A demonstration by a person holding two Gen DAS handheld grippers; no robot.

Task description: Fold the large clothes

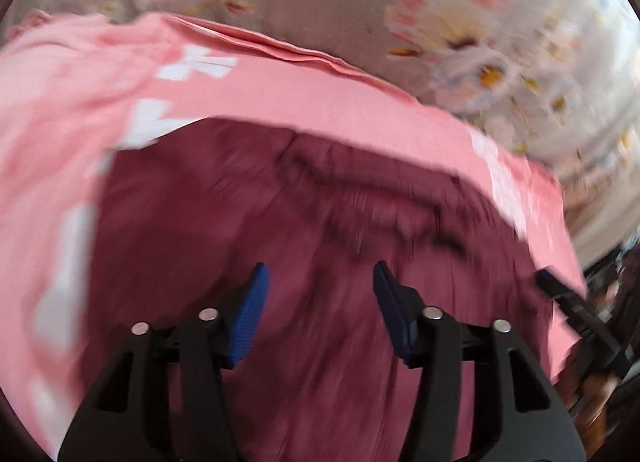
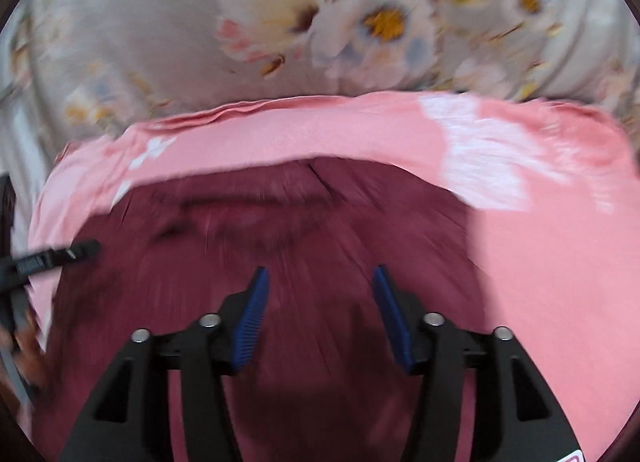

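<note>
A dark maroon garment (image 1: 304,246) lies on top of a folded pink cloth with white patches (image 1: 280,86). Both frames are motion-blurred. My left gripper (image 1: 320,274) is open and empty just above the maroon garment. My right gripper (image 2: 320,278) is open and empty over the same maroon garment (image 2: 304,246), with the pink cloth (image 2: 540,270) around it. The left gripper's tip shows at the left edge of the right wrist view (image 2: 80,250); the right gripper's tip shows at the right edge of the left wrist view (image 1: 560,286).
A grey bedsheet with a flower print (image 1: 460,34) lies under the clothes and fills the far part of both views (image 2: 320,22). A dark edge shows at far right in the left wrist view (image 1: 624,270).
</note>
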